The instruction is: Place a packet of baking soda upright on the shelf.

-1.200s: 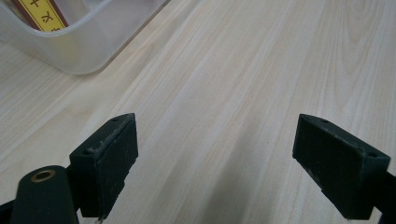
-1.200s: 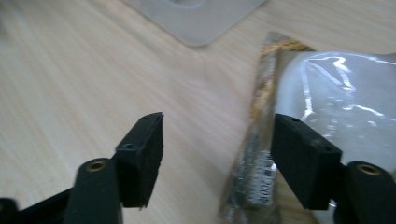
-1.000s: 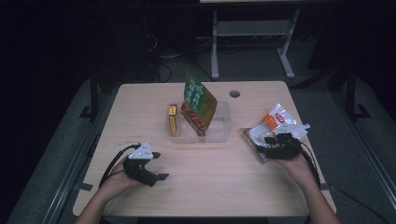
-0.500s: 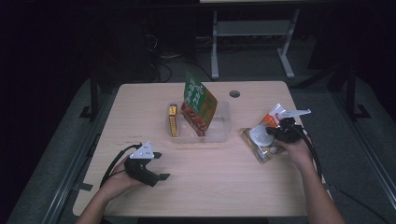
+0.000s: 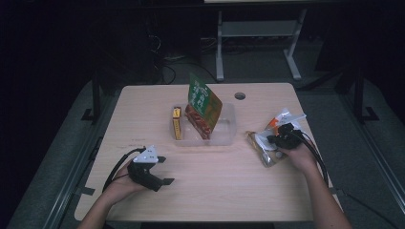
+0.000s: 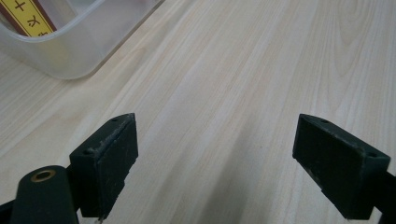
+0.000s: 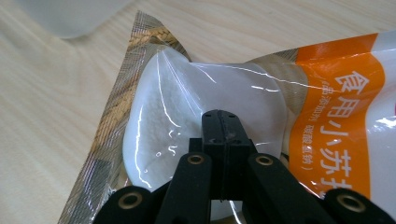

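At the right of the high view, the right gripper [image 5: 282, 139] rests on a clear pouch of white powder [image 7: 205, 121], jaws pressed together, perhaps nipping only film. A thin pinch could slip or tear on lifting. Its orange band [image 7: 338, 121] reads "食用小苏打". The left gripper [image 5: 152, 172] waits lower left, jaws spread over bare table [image 6: 243, 84].
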Tool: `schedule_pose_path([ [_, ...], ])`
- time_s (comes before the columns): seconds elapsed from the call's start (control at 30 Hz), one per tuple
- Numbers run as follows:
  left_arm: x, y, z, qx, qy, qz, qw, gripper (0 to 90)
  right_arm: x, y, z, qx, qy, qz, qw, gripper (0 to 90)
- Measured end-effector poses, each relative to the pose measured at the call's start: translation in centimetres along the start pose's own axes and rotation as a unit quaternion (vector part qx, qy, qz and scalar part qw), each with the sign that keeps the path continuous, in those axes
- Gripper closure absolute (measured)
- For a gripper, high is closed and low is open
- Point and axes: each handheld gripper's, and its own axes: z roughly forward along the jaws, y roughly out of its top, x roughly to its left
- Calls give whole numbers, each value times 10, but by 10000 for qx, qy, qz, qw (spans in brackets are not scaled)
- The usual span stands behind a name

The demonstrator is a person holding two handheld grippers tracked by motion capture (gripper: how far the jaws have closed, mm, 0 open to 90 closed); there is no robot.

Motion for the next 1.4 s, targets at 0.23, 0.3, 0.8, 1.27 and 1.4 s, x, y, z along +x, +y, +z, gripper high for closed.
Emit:
schedule_pose_path([
  [0.23, 1, 0, -1, 16, 2, 8, 10000, 137, 19, -1, -1, 104, 289, -277, 9991, 900],
  [0.3, 1, 0, -1, 10, 1, 3, 10000, 136, 24, -1, -2, 119, 379, -376, 9985, 900],
  [0.8, -1, 0, 0, -32, -12, -41, 10000, 136, 59, 4, 3, 204, 1097, -1002, 9887, 900],
  [1.27, -1, 0, -1, -31, 3, -20, 10000, 136, 111, 15, 13, 347, 1639, -1770, 9699, 900],
  [1.4, -1, 0, -1, -25, 1, -20, 10000, 136, 126, 18, 17, 331, 1755, -2020, 9630, 900],
])
